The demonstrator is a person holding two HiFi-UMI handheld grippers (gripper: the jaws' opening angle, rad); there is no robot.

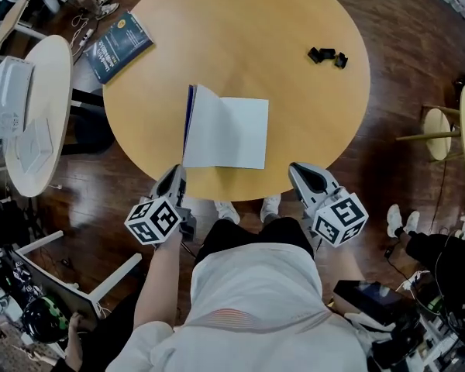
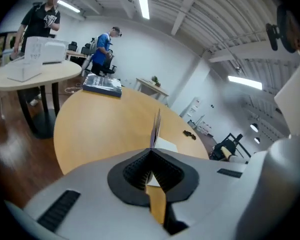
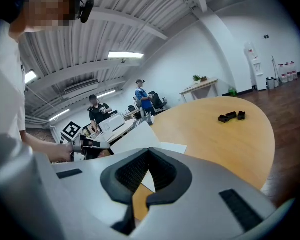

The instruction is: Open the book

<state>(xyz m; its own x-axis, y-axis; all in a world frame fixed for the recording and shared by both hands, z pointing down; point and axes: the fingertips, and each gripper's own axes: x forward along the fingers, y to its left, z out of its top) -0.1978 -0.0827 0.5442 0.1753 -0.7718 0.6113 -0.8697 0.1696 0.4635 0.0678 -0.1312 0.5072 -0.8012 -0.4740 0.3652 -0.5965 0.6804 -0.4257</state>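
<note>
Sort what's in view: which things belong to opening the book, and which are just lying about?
Job in hand:
- book, near table edge, lying open
- left gripper, jaws shut, empty
- right gripper, jaws shut, empty

Lying about:
- blue book, far left edge
- black pieces, far right
- side table with papers

A: Head view?
B: From high above the near rim of the bench (image 1: 256, 45), facing steeply down.
A: Gripper views?
B: Low, close outside that rim, facing across the bench; all three share the book (image 1: 225, 134).
</note>
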